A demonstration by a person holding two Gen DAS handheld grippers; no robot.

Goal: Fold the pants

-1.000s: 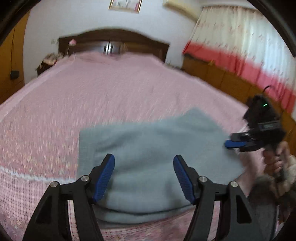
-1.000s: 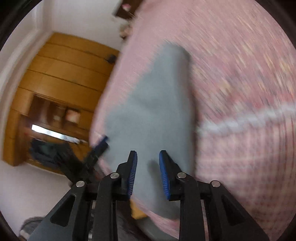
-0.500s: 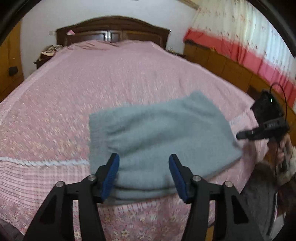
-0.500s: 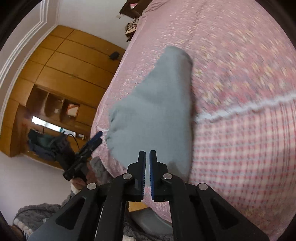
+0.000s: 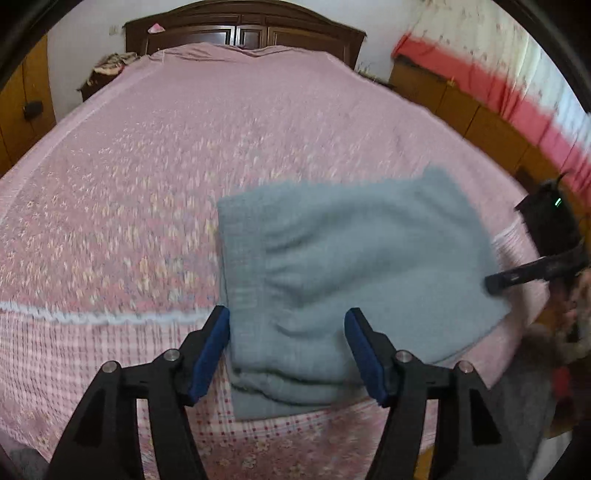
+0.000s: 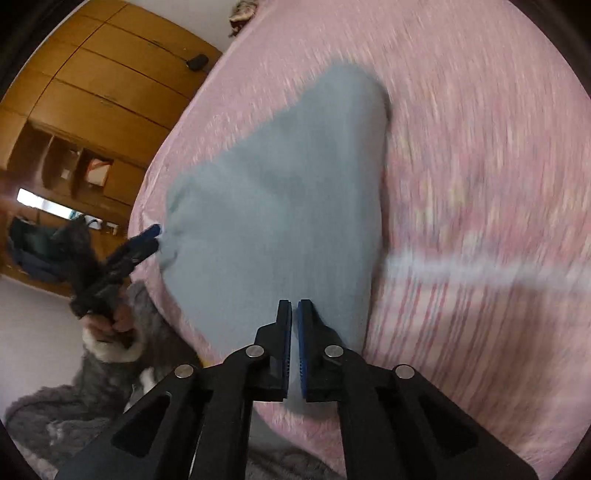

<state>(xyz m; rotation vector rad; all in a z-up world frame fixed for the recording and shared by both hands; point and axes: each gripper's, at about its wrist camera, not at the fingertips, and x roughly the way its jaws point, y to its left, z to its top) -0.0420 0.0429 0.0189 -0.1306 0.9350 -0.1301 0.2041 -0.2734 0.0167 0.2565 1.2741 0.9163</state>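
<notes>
The grey-blue pants (image 5: pixel 351 266) lie folded into a thick rectangle near the foot corner of the pink bed (image 5: pixel 147 166). My left gripper (image 5: pixel 288 343) is open, its blue pads either side of the pants' near edge, just above it. My right gripper (image 6: pixel 294 325) is shut with nothing between its pads, over the pants' (image 6: pixel 280 206) near end. It also shows in the left wrist view (image 5: pixel 532 273) at the pants' right edge. The left gripper shows in the right wrist view (image 6: pixel 144 240) at the pants' left edge.
A dark wooden headboard (image 5: pixel 243 29) stands at the far end of the bed. Wooden cabinets (image 5: pixel 461 110) and a red and white curtain (image 5: pixel 509 66) line the right side. A wooden wardrobe (image 6: pixel 92 96) stands on the other side. Grey fabric (image 6: pixel 55 406) lies by the bed's foot.
My right gripper closed from partly open to shut. Both grippers drew back a little from the folded pants, which stayed in place on the bed.
</notes>
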